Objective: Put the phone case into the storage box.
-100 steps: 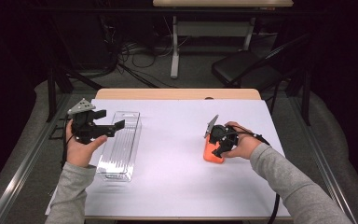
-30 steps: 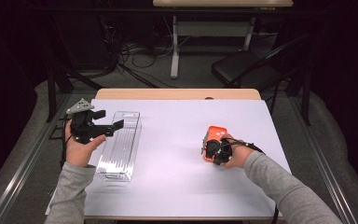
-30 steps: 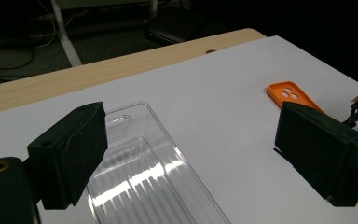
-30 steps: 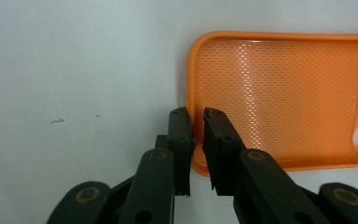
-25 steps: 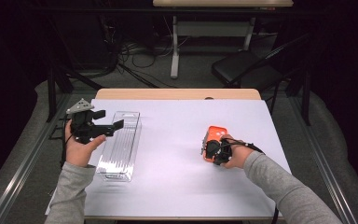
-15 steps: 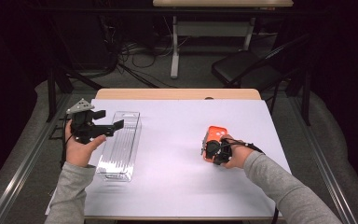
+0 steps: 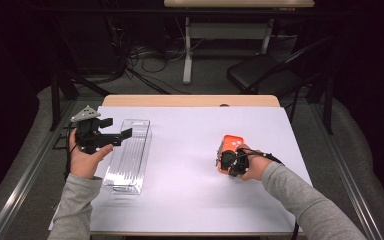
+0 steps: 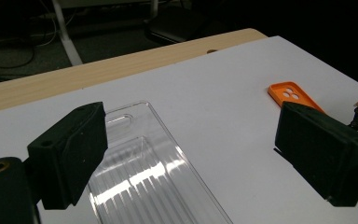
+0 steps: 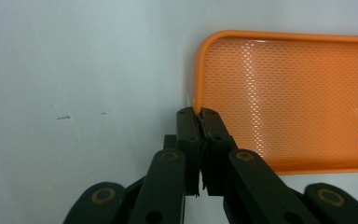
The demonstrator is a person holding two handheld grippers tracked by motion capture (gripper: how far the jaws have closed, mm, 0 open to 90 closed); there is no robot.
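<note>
My right gripper (image 9: 200, 116) has dropped and now pinches the orange phone case's (image 9: 298, 93) near-left rim; left gripper (image 8: 191, 149) waits open above the clear tray (image 8: 144, 172), so lifting comes next.

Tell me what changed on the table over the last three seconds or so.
The right tongs came down from a raised, tilted pose and shut on the near edge of the orange phone case, which shifted only slightly on the white table. The left tongs stayed open over the clear tray, which did not move.
</note>
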